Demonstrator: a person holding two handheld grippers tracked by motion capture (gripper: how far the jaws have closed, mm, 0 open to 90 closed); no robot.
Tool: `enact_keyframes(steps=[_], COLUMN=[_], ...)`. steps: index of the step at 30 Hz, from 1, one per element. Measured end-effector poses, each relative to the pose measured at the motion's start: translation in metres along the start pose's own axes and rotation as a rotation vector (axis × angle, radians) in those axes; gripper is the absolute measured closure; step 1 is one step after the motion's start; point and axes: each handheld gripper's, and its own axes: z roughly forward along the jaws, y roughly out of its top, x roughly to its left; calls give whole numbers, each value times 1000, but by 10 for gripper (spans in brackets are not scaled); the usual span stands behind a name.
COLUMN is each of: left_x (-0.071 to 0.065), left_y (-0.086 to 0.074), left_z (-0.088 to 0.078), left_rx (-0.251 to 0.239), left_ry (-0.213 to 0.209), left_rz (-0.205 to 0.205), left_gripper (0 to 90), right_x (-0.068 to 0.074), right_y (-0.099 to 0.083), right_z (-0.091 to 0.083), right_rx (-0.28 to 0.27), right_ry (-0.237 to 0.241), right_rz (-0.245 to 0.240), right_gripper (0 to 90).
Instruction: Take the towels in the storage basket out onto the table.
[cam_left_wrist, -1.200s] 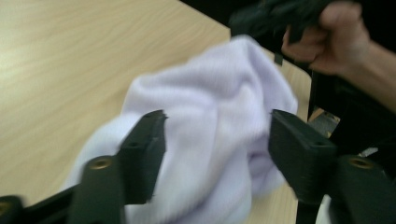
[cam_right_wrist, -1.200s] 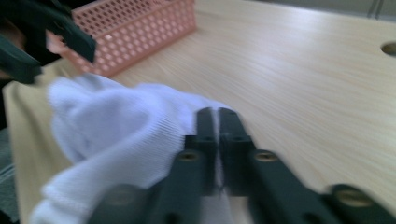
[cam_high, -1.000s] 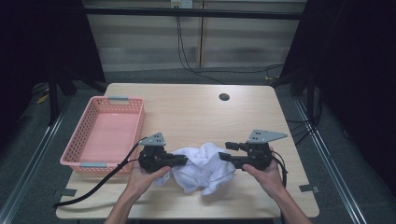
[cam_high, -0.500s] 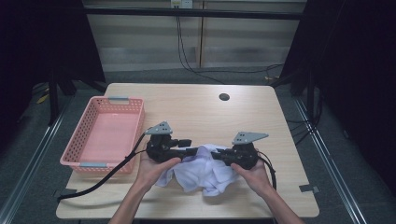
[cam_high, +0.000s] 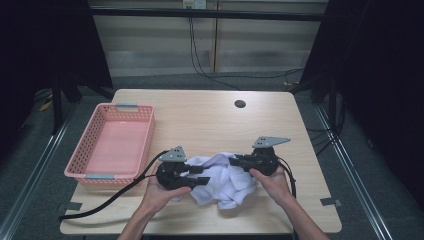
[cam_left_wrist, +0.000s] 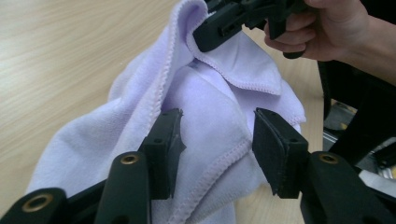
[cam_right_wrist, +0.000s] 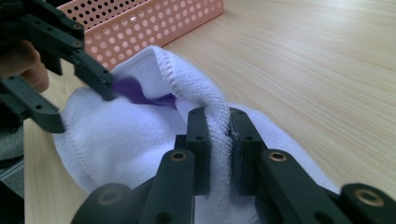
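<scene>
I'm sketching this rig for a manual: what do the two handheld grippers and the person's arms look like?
Both the left gripper and the right gripper are black, each with two flat-padded jaws on arms pinned by brass-coloured rivets. Each carries a grey three-cornered plate on top and trails a black cable. The person's forearms are bare, with no sleeves in view.

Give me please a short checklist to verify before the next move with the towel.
1. Right gripper shut on the towel hem: ok.
2. Left gripper closed on cloth: not ok; its fingers stand apart, a fold between them.
3. Towel lies fully on the table: ok.
4. Basket free to receive it: ok.
5. Cables clear of the towel: ok.
6. Towel corners located: cannot tell.
</scene>
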Motion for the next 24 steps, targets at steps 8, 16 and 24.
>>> enact_keyframes(steps=[8,16,24], left_x=[6,4,-4], left_y=[4,20,54], left_z=[-1,-27,-70], left_rx=[-70,-185,-313], left_ry=[-6,-30,-18], left_rz=[-24,-25,9], left_gripper=[795,855,859], right_x=[-5,-13,-37], right_y=[4,22,69], right_z=[-2,-13,-47], right_rx=[-3,-36,-127], right_ry=[-4,-51,-131], right_rz=[8,6,24], right_gripper=[805,821,831])
